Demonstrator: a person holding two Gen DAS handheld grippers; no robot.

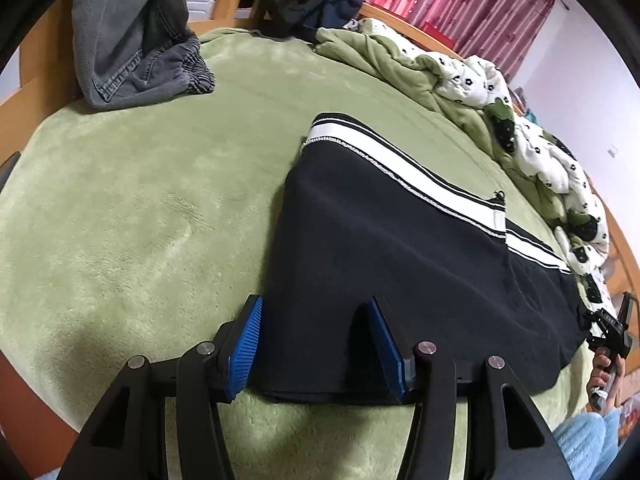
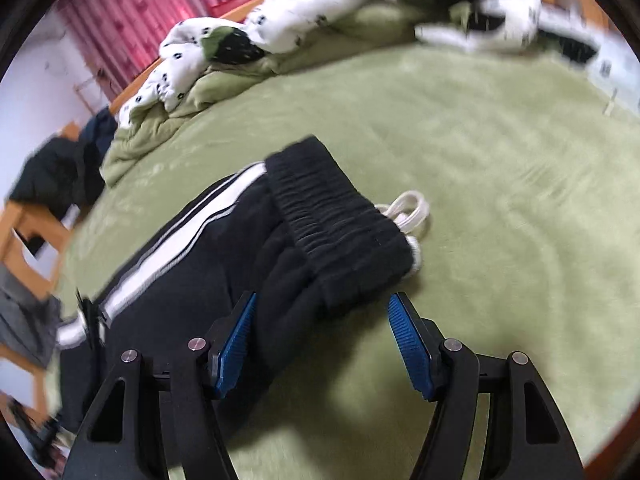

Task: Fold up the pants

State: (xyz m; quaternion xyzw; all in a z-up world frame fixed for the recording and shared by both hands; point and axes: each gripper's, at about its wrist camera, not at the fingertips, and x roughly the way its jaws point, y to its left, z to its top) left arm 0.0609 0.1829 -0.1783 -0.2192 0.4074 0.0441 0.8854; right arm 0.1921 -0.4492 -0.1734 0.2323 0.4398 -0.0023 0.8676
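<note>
1. Jaws of the left gripper (image 1: 316, 344) stand partly open astride the near hem of the black pants (image 1: 400, 248); the cloth lies between the blue pads, but whether they press on it cannot be told.
2. Jaws of the right gripper (image 2: 322, 344) stand wide apart, with the waistband end of the pants (image 2: 280, 264) between them and the pads clear of the fabric.
3. No container shows; the pants lie flat on the green bed cover (image 1: 140, 208), which also carries a heap of grey jeans (image 1: 136, 40) at the far left and a rumpled patterned quilt (image 1: 500, 112) along the far right.
4. The right wrist view is smeared by motion, so the quilt and the bed's far edge blur. In the left wrist view, the right gripper and the person's hand (image 1: 606, 372) are cut off at the right rim.
5. The pants' long axis runs from the near left hem toward the far right, its white side stripe (image 1: 400, 168) along the far edge. The ribbed waistband (image 2: 332, 216) is at the right end, with a white drawstring (image 2: 408, 210) poking out beyond it.
</note>
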